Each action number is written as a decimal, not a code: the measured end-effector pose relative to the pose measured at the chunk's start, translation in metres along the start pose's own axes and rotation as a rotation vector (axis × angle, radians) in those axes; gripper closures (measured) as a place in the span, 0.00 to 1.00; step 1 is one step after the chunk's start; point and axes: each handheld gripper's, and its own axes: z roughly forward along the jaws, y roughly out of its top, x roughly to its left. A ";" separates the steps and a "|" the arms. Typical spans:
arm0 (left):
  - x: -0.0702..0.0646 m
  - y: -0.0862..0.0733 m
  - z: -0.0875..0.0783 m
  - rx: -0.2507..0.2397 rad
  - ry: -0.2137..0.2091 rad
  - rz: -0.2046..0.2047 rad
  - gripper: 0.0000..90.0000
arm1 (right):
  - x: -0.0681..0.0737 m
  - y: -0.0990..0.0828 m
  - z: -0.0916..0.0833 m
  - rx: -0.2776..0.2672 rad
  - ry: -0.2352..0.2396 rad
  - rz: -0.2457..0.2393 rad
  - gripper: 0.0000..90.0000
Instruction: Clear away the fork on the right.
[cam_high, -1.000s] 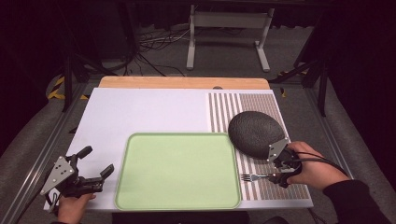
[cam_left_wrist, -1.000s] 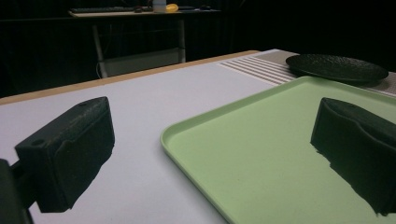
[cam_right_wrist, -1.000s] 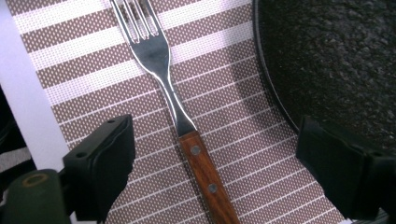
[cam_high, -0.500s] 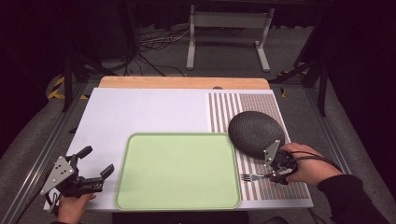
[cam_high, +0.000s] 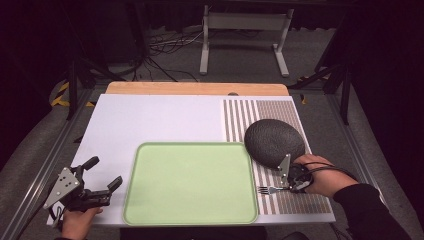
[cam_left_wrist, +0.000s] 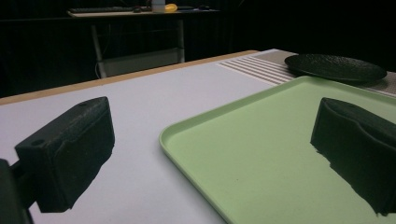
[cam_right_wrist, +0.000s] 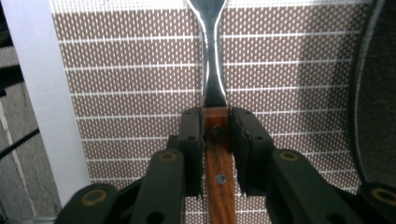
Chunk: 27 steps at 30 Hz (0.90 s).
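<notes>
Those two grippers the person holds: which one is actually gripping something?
The right gripper, beside the dark plate: its fingers clamp the wooden handle of a fork. The left gripper is open, holding nothing, by the green tray.

At about 7 o'clock in the high view, the left hand (cam_high: 75, 222) holds the left gripper (cam_high: 102, 174) low, jaws spread wide and pointing toward 2 o'clock. At 4 o'clock, the right hand (cam_high: 322, 175) holds the right gripper (cam_high: 289, 186), jaws clamped on a fork handle (cam_right_wrist: 218, 172) and pointing toward 9 o'clock.
</notes>
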 end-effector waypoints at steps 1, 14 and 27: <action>0.000 0.000 0.000 0.000 0.000 0.000 0.00 | 0.000 0.000 0.000 0.000 0.000 0.000 0.85; 0.000 0.000 0.000 0.001 0.000 -0.002 0.00 | 0.002 0.002 0.000 0.011 -0.004 -0.021 0.87; 0.000 0.000 0.000 0.001 0.001 -0.002 0.00 | 0.003 0.009 -0.030 -0.025 -0.059 0.008 0.87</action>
